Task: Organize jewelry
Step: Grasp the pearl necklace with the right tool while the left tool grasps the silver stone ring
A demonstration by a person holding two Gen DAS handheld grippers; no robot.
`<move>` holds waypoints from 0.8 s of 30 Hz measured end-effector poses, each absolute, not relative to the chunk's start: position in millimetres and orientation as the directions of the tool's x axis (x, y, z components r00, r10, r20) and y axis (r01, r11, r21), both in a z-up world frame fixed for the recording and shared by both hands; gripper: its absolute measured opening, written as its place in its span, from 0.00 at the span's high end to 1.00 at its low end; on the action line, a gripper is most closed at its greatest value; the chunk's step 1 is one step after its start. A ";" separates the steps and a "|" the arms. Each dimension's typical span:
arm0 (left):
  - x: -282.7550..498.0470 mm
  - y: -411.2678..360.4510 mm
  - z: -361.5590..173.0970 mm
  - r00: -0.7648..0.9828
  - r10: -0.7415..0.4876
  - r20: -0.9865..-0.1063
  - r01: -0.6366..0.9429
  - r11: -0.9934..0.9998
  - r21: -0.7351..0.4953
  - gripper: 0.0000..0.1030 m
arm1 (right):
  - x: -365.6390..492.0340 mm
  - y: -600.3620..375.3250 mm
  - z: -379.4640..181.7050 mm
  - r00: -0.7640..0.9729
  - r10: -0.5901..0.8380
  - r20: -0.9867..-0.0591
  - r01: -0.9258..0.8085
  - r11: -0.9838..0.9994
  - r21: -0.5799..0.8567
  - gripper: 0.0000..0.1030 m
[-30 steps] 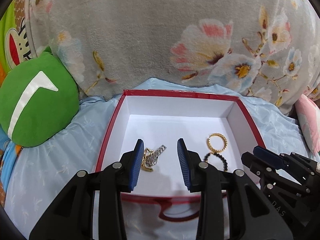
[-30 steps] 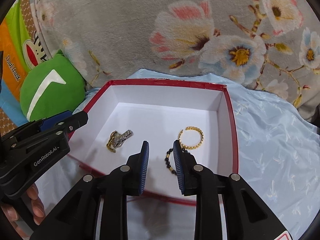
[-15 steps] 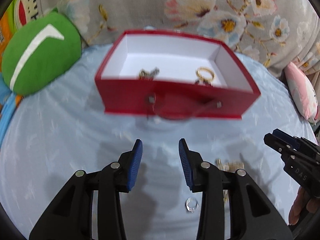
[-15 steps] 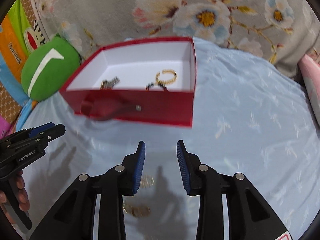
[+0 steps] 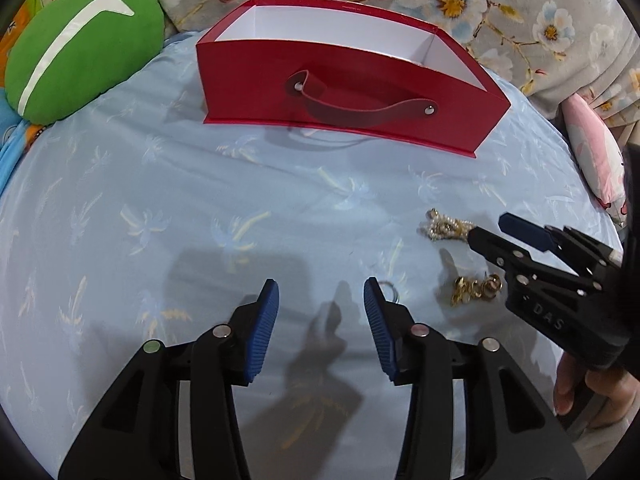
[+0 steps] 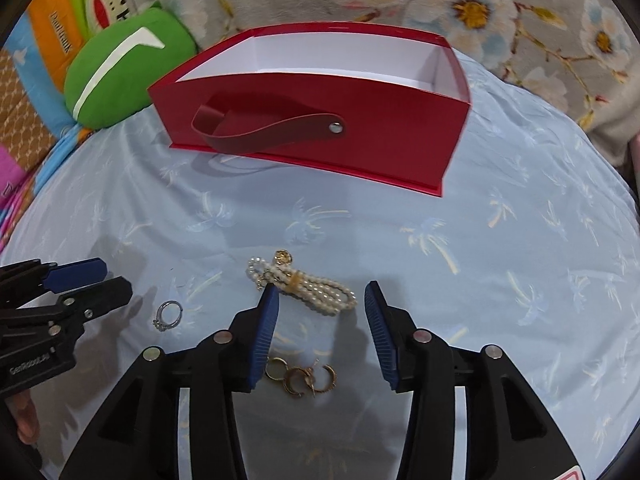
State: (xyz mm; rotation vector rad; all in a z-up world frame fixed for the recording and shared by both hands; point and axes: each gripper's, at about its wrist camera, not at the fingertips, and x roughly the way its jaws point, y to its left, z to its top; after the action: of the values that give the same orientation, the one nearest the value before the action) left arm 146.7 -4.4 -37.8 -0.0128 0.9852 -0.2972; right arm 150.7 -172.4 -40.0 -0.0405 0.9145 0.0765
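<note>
A red box (image 5: 344, 92) with a strap handle stands on the light blue sheet; its front wall hides its floor. In front of it lie a pearl bracelet (image 6: 308, 282), gold hoop earrings (image 6: 300, 376) and a silver ring (image 6: 168, 315). My right gripper (image 6: 318, 300) hovers low over the bracelet, its jaws opening, with the pearls showing between the pads but not pressed. My left gripper (image 5: 320, 292) is opening with only sheet between its fingers; the ring (image 5: 390, 290) peeks out beside its right finger. Each gripper shows at the edge of the other's view.
A green cushion (image 5: 80, 40) lies left of the box, with a floral blanket (image 5: 480, 0) behind it. A pink pillow (image 5: 592, 152) sits at the right edge. A person's hand (image 5: 580, 380) holds the right gripper. Bare sheet (image 6: 520, 260) stretches to the right.
Both grippers have drawn back from above the box and sunk toward the sheet. Their jaws stand wider. The jewelry inside the box has dropped out of sight; the loose pieces have come into view.
</note>
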 end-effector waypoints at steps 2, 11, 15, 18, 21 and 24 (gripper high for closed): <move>142.4 -2.7 -39.3 0.512 -0.255 -0.820 0.251 0.958 -0.140 0.59 | 155.2 -168.9 -43.8 0.603 0.048 -0.796 -0.097 0.995 -0.014 0.53; 131.6 -11.6 -44.6 0.491 -0.292 -0.821 0.294 0.942 -0.160 0.50 | 162.7 -170.6 -55.5 0.579 0.030 -0.815 -0.074 0.997 -0.015 0.63; 131.1 -21.2 -45.8 0.481 -0.313 -0.819 0.319 0.933 -0.169 0.48 | 155.1 -185.7 -52.4 0.571 0.035 -0.820 -0.020 0.999 0.029 0.90; 134.1 -29.7 -50.1 0.468 -0.316 -0.825 0.326 0.930 -0.172 0.48 | 145.3 -198.9 -50.9 0.572 0.026 -0.820 0.026 0.998 0.050 0.94; 136.9 -38.0 -53.9 0.470 -0.310 -0.826 0.325 0.931 -0.164 0.48 | 133.2 -211.6 -49.5 0.574 0.024 -0.818 0.065 0.995 0.075 0.94; 139.8 -45.2 -54.5 0.486 -0.301 -0.820 0.330 0.933 -0.147 0.48 | 124.3 -218.7 -48.9 0.573 0.024 -0.819 0.085 0.992 0.088 0.95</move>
State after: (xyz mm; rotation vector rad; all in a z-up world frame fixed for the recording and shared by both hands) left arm 139.8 -45.2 -54.5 0.0320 0.9913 -0.3837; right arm 124.3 -218.7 -48.9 0.1227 0.9609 -0.0364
